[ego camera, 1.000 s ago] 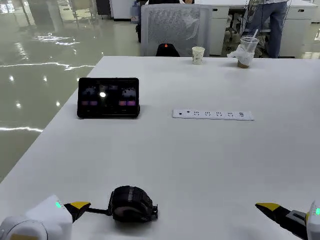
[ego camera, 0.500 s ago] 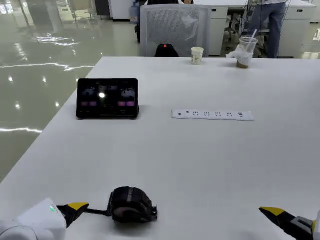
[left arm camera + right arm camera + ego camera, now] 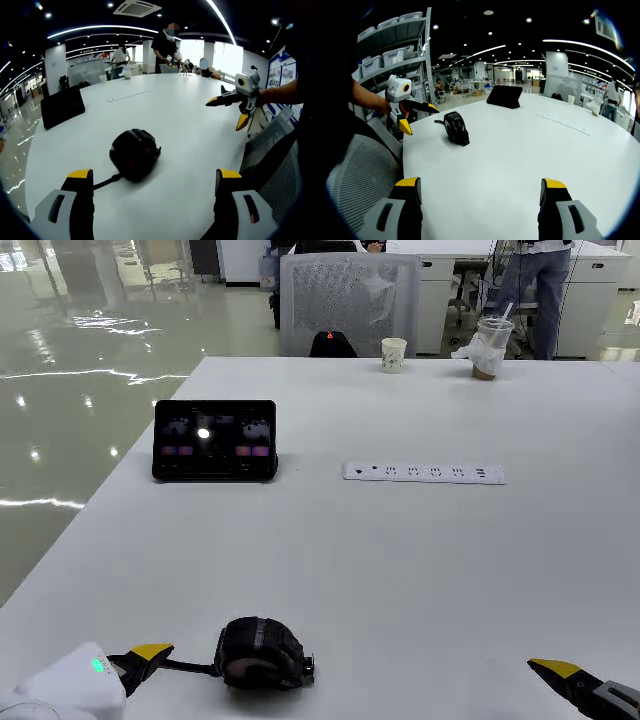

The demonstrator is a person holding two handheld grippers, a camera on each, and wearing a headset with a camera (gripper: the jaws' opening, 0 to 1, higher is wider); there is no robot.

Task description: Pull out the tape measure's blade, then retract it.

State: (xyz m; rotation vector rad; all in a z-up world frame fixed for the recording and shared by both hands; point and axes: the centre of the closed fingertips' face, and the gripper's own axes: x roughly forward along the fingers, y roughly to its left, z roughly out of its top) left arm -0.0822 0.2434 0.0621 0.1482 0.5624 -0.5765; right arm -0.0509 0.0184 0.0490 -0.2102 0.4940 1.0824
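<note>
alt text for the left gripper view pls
A black tape measure lies on a white table, just ahead of the open left tool. The right tool, also open, is held up at the right of the view.

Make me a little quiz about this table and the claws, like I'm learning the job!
1. True or false: the left claw is shut on the tape measure.
2. In the head view, what lies right of the tablet? A a power strip, B scissors, C a book.
3. How many cups stand at the table's far edge?
Key: 1 false, its jaws are open; 2 A; 3 two, a paper cup and a plastic cup.
</note>
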